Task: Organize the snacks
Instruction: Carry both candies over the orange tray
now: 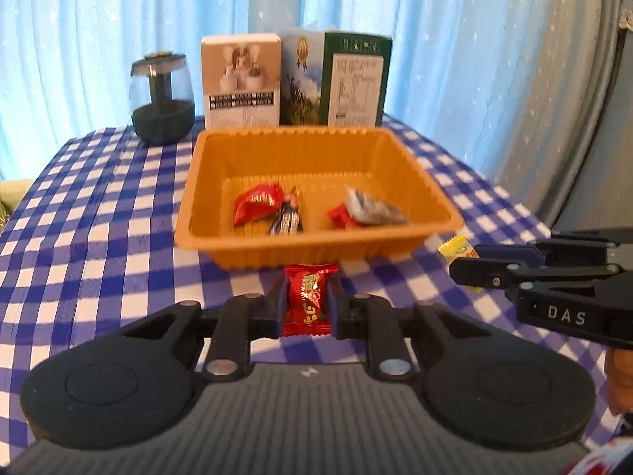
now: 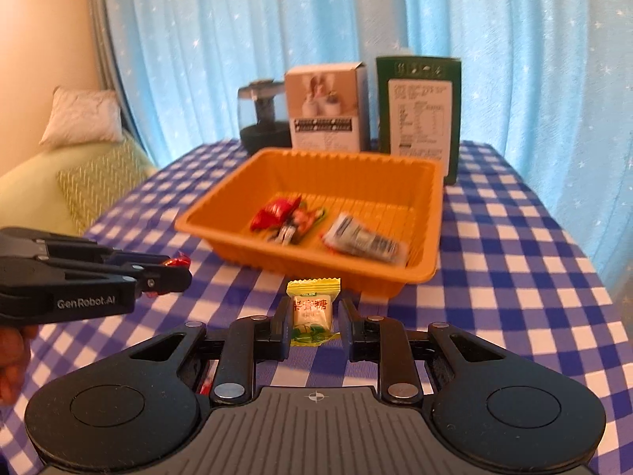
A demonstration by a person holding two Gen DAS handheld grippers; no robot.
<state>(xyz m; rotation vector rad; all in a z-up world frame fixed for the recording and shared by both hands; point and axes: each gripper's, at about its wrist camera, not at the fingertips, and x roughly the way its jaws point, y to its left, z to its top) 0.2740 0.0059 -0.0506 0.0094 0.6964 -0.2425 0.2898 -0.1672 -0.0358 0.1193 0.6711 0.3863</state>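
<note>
My left gripper [image 1: 307, 305] is clamped on a red candy [image 1: 307, 301], and my right gripper [image 2: 312, 316] is pinching a yellow candy [image 2: 312, 310], though the right-side pad looks a hair off the wrapper. Both sit just short of the near edge of the orange tray [image 1: 316, 251], which already has a few wrapped snacks inside. So I'm mid-carry, I'd say. Next up: get both over the rim, then let go.

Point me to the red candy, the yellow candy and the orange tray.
red candy [image 1: 307, 301], left wrist view, middle of wrapper between the pads.
yellow candy [image 2: 312, 312], right wrist view, middle of wrapper face.
orange tray [image 1: 316, 255], left wrist view, near outer wall.
</note>
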